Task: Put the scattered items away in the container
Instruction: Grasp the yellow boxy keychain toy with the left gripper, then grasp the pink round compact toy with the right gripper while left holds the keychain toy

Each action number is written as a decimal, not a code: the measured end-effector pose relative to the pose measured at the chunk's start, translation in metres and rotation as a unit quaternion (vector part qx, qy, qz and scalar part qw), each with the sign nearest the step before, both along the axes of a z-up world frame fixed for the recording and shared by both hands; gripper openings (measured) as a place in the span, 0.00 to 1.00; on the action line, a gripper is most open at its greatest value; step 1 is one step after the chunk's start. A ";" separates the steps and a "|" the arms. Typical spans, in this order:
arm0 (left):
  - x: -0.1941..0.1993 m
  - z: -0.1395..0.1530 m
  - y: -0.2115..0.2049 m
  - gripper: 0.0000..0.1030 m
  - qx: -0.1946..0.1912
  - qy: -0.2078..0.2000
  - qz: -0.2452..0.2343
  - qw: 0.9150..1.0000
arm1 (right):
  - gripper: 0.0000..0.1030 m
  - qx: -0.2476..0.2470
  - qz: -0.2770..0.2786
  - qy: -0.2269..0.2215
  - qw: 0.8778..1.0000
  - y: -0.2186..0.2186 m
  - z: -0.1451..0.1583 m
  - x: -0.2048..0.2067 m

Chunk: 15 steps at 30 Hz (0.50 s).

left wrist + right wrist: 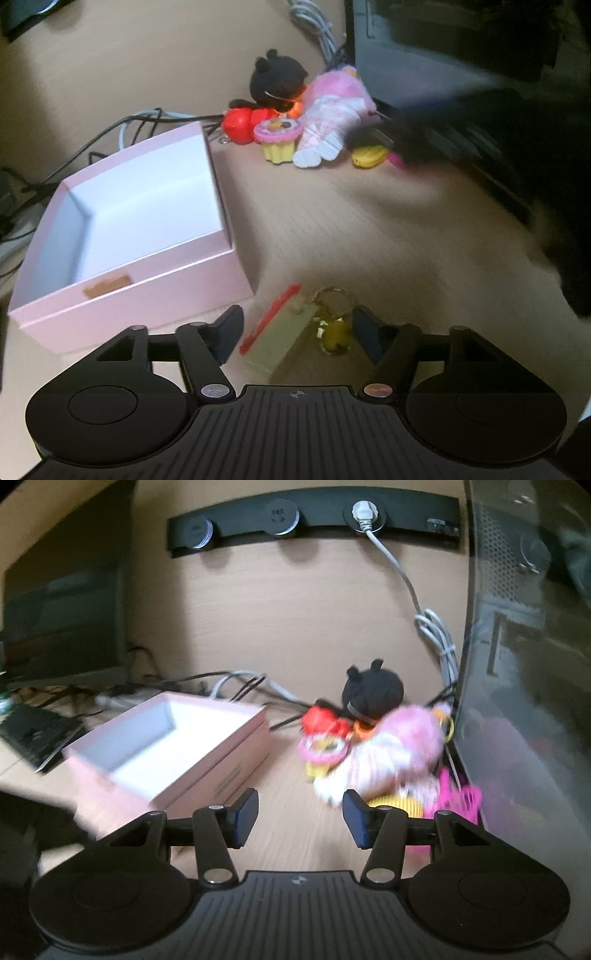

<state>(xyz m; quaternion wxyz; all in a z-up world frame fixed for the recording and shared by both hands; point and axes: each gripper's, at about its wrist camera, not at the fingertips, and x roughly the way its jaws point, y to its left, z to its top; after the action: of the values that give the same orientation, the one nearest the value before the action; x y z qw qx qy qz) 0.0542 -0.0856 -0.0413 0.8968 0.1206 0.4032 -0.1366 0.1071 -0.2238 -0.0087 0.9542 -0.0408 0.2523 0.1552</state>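
Note:
An open pink box (pixel 125 284) with a white inside stands on the desk; it also shows in the right wrist view (pixel 207 771). My left gripper (pixel 297 332) is open just right of the box, its jaws either side of a tan block with a red comb-like strip (pixel 280 336) and a yellow keyring charm (pixel 334 328). My right gripper (pixel 300 818) is open and empty, in front of a toy pile: a pink plush doll (pixel 391 753), a black plush (pixel 373 694), a red toy (pixel 321 720), a pink-and-yellow cupcake toy (pixel 321 749), a yellow toy (pixel 400 803), a pink basket (pixel 461 801).
A dark computer case (pixel 524 664) stands right of the pile. Cables (pixel 243 683) run behind the box. A power strip (pixel 314 517) is on the back wall. A monitor (pixel 62 620) and a keyboard (pixel 33 734) are at the left.

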 end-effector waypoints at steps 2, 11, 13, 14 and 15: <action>0.001 -0.002 0.003 0.50 0.004 -0.003 0.008 1.000 | 0.49 -0.004 -0.023 0.001 1.000 0.009 -0.001 0.028; -0.034 0.018 0.053 0.29 -0.023 0.003 0.061 0.998 | 0.64 -0.110 -0.016 0.003 0.994 0.054 -0.040 0.119; -0.040 0.017 0.063 0.29 -0.029 0.013 0.069 0.997 | 0.65 -0.134 -0.007 0.005 0.991 0.060 -0.050 0.130; -0.043 0.017 0.068 0.29 -0.036 0.018 0.071 0.997 | 0.65 -0.140 -0.002 0.003 0.990 0.061 -0.053 0.132; -0.045 0.017 0.071 0.31 -0.042 0.021 0.071 0.996 | 0.64 -0.144 0.004 0.005 0.990 0.063 -0.054 0.135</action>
<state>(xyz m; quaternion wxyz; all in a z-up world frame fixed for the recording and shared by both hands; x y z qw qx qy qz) 0.0087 -0.0145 -0.0240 0.8998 0.0510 0.4234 -0.0923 0.2417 -0.1607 -0.0631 0.9365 -0.1777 0.2768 0.1217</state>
